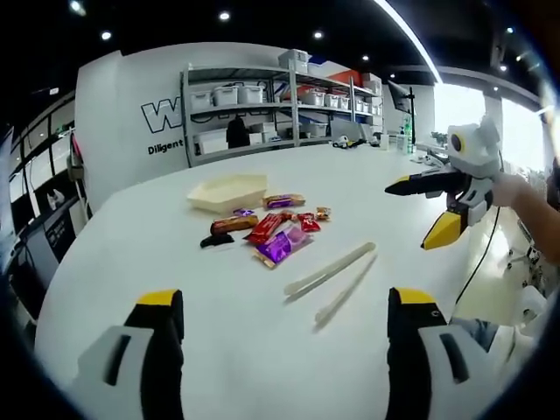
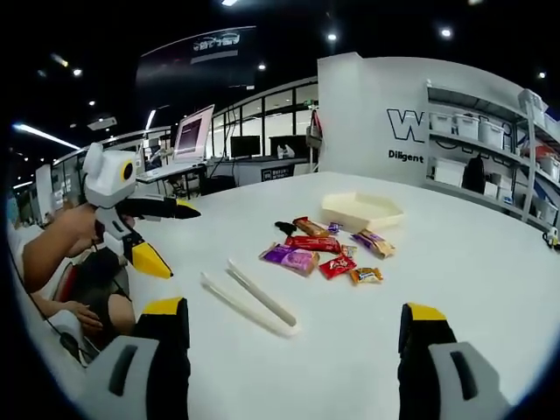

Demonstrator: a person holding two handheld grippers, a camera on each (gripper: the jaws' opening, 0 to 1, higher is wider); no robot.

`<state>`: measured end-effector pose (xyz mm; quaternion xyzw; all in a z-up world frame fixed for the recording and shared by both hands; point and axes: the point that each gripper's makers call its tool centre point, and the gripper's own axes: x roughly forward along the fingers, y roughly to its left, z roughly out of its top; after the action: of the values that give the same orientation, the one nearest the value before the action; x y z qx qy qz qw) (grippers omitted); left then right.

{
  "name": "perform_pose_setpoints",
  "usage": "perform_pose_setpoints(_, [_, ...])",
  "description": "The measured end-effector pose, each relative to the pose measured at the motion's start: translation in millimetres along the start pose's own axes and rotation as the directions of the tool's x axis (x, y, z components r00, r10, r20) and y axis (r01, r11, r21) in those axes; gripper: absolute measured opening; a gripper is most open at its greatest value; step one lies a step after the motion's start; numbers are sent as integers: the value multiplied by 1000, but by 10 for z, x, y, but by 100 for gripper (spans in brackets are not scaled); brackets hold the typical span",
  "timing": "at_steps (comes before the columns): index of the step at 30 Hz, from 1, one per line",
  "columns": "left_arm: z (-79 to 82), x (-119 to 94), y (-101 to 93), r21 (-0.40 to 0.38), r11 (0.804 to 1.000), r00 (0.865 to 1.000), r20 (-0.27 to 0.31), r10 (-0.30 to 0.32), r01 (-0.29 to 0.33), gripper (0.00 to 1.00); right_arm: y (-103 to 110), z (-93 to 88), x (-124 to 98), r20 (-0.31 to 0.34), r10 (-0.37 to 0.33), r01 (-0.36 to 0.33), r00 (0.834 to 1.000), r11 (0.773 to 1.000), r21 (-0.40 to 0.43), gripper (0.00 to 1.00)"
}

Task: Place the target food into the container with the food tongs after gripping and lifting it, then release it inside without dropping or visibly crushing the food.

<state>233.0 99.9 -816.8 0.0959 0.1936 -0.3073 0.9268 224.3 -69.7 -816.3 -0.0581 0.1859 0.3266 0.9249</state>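
White food tongs lie flat on the white table, nothing touching them. Beyond them is a pile of wrapped snacks: a purple packet, a red one, a brown bar. The cream container stands just behind the pile and looks empty. My left gripper is open, short of the tongs. My right gripper is open too, held above the table.
Metal shelves with plastic bins stand behind the table against a white wall. Desks with monitors are off to one side. A person's arm holds each gripper at the table's rounded edge.
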Motion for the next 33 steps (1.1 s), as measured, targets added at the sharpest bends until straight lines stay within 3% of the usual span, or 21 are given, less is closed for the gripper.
perform_pose_setpoints(21, [-35, 21, 28, 2, 1000, 1000, -2, 3, -3, 95, -91, 94, 64, 23, -13, 13, 1000, 1000, -18, 100])
perform_pose_setpoints(33, [-128, 59, 10, -3, 1000, 1000, -7, -7, 7, 95, -22, 46, 130, 45, 38, -37, 998, 999, -13, 99])
